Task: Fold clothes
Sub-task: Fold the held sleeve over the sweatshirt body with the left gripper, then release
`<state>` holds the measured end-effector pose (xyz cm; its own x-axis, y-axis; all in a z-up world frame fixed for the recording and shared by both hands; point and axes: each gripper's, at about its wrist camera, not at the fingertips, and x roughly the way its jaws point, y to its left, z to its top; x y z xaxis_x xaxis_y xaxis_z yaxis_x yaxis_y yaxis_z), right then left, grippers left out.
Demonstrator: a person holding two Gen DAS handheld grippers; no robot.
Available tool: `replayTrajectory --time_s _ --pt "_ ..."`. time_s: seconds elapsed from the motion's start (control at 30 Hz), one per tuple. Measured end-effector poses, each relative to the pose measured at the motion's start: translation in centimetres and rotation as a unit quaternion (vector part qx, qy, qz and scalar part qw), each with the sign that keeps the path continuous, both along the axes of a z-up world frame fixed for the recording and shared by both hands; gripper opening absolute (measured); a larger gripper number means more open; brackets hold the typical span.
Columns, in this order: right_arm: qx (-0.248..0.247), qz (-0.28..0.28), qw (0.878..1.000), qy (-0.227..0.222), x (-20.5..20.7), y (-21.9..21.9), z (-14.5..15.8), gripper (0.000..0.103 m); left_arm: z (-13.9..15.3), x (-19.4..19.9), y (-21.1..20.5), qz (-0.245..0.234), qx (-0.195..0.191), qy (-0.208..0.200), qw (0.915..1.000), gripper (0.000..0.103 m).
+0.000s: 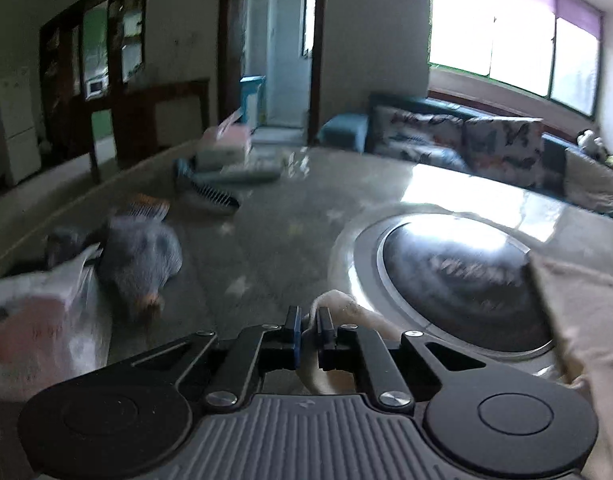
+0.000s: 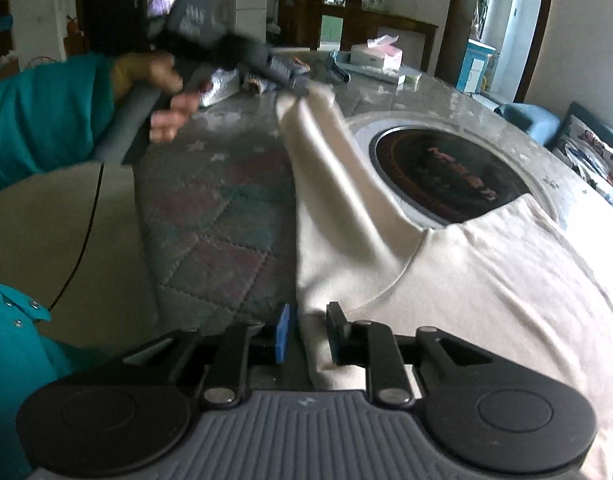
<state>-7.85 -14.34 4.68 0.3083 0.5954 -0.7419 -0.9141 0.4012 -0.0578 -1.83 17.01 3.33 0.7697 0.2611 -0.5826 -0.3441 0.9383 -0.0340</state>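
A cream garment [image 2: 486, 280] lies on the round table, its long sleeve [image 2: 330, 168] stretched toward the far left. My left gripper [image 1: 309, 322] is shut on the end of that sleeve [image 1: 346, 308]; in the right wrist view it [image 2: 300, 88] holds the sleeve end lifted above the table. My right gripper [image 2: 308, 334] has its jaws partly open around a fold of the garment's edge near the sleeve's base, pads not clearly pressing it.
A black round cooktop [image 2: 442, 172] sits in the table's middle, partly covered by the garment. A grey cloth [image 1: 140, 264], a plastic bag [image 1: 38, 320], a comb [image 1: 214, 196] and a tissue box [image 2: 376, 56] lie on the far side. A sofa [image 1: 486, 148] stands behind.
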Motion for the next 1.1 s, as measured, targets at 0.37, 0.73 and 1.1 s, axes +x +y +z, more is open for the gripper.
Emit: replayTrajectory --time_s 0.37,0.73,1.1 --pt "0.003 -0.190 0.982 0.014 3.2 -9.4 1.1 0.031 1.2 -1.2 -0.9 -0.024 -0.012 -0.002 0.9996 0.020" --pt "0.016 -0.309 0.951 0.019 4.7 -15.9 0.1 0.031 2.1 0.1 -12.7 -0.258 -0.045 -0.003 0.9650 0.036" --pt "0.039 -0.364 0.930 0.027 8.3 -17.2 -1.7 0.032 -0.7 3.4 -17.8 -0.290 -0.081 0.039 0.9527 0.036"
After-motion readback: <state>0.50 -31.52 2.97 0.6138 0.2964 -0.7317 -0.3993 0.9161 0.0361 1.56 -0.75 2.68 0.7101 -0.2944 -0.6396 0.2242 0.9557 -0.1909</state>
